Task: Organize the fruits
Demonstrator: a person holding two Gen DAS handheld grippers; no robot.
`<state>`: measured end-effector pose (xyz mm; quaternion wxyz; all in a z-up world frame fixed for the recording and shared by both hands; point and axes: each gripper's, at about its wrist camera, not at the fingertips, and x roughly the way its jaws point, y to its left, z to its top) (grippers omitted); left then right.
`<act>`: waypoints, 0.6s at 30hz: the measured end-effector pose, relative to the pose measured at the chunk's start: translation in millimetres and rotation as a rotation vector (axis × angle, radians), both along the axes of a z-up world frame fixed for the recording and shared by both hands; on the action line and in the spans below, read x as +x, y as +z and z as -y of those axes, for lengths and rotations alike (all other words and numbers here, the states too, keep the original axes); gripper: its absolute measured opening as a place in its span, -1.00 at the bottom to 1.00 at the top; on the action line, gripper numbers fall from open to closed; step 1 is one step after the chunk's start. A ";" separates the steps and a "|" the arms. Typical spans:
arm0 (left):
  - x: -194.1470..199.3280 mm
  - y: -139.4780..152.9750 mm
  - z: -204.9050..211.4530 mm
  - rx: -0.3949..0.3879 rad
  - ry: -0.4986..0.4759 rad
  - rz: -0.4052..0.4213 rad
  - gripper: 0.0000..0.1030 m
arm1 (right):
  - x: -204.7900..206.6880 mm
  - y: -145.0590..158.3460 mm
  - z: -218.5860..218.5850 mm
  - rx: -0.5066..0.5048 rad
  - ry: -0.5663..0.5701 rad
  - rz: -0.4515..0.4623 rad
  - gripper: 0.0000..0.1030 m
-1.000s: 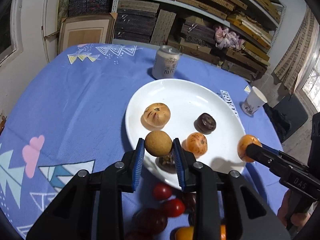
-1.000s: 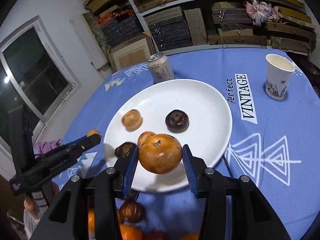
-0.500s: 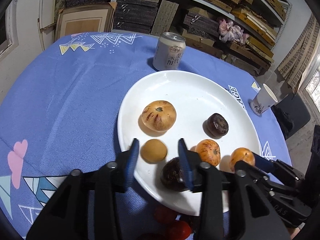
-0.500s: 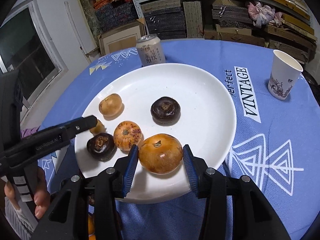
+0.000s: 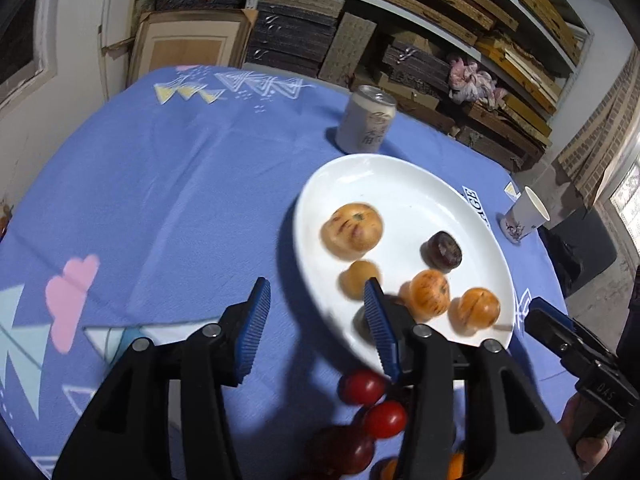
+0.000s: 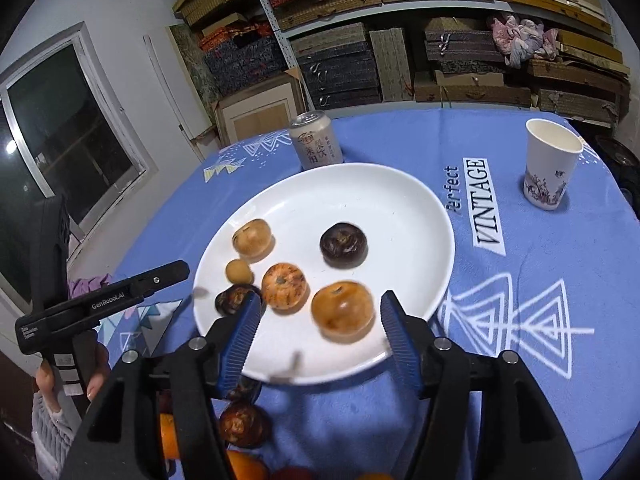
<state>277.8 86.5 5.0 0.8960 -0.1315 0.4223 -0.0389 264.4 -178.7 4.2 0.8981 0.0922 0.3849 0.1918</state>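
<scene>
A white plate (image 5: 404, 184) (image 6: 360, 200) on the blue tablecloth holds several fruits. The small tan fruit (image 5: 358, 279) (image 6: 239, 271) lies near its left rim. The large orange fruit (image 6: 342, 311) (image 5: 474, 312) lies near its front edge. My left gripper (image 5: 316, 334) is open and empty, left of the plate over the cloth. My right gripper (image 6: 320, 340) is open and empty, its jaws either side of the large orange fruit and drawn back from it. Loose red fruits (image 5: 362, 386) and dark fruits (image 6: 242, 424) lie on the cloth in front of the plate.
A drink can (image 5: 366, 120) (image 6: 316, 146) stands behind the plate. A paper cup (image 6: 550, 164) (image 5: 524, 214) stands at the right. Shelves with stacked boxes (image 6: 400, 40) line the back wall.
Both grippers opened and let go: the tan fruit and the large orange fruit now lie on the plate. The left gripper moved left and back, the right drew back.
</scene>
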 end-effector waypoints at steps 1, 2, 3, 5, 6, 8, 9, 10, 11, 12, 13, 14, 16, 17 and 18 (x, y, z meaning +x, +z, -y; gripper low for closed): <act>-7.4 -3.0 -6.0 -0.009 0.006 -0.010 -0.07 | -6.0 -1.7 0.2 0.003 0.004 -0.006 0.23; -16.8 -8.4 -12.5 -0.024 0.009 -0.029 -0.06 | -11.7 -2.7 0.3 0.006 0.009 -0.008 0.23; -24.2 -13.2 -15.7 -0.031 0.010 -0.049 -0.06 | -17.4 -2.6 0.4 0.010 0.011 -0.005 0.23; -42.0 -23.8 -21.2 -0.033 0.023 -0.078 -0.06 | -31.4 -1.0 2.2 0.025 0.009 0.011 0.26; -48.1 -27.3 -21.5 -0.032 0.021 -0.089 -0.06 | -37.9 -0.8 2.8 0.035 0.010 0.016 0.28; -55.9 -30.1 -18.6 -0.032 0.004 -0.091 -0.06 | -51.6 -1.5 6.3 0.056 0.007 0.022 0.36; -59.1 -28.2 -15.1 -0.029 -0.013 -0.080 -0.06 | -58.0 -2.4 8.5 0.064 0.005 0.025 0.39; -61.1 -26.8 -11.3 -0.026 -0.034 -0.069 -0.06 | -64.0 -3.9 11.3 0.071 0.000 0.026 0.45; -62.3 -24.4 -6.5 -0.024 -0.057 -0.059 -0.06 | -68.3 -5.5 14.6 0.076 -0.007 0.026 0.48; -64.2 -23.4 -1.2 -0.019 -0.085 -0.053 -0.06 | -70.0 -6.7 18.3 0.081 -0.016 0.023 0.49; -65.8 -22.7 3.7 -0.015 -0.107 -0.050 -0.06 | -69.9 -7.1 23.7 0.092 -0.027 0.017 0.50; -66.0 -21.9 7.0 -0.013 -0.121 -0.048 -0.06 | -70.3 -8.0 29.2 0.113 -0.037 0.014 0.50; -68.3 -22.7 11.1 -0.020 -0.146 -0.049 -0.03 | -68.4 -8.3 41.4 0.153 -0.069 0.010 0.51; -69.7 -23.1 12.1 -0.030 -0.155 -0.049 0.03 | -67.5 -9.2 47.6 0.176 -0.084 0.007 0.52; -71.3 -22.9 12.9 -0.036 -0.162 -0.045 0.06 | -67.7 -10.6 51.8 0.195 -0.096 0.003 0.52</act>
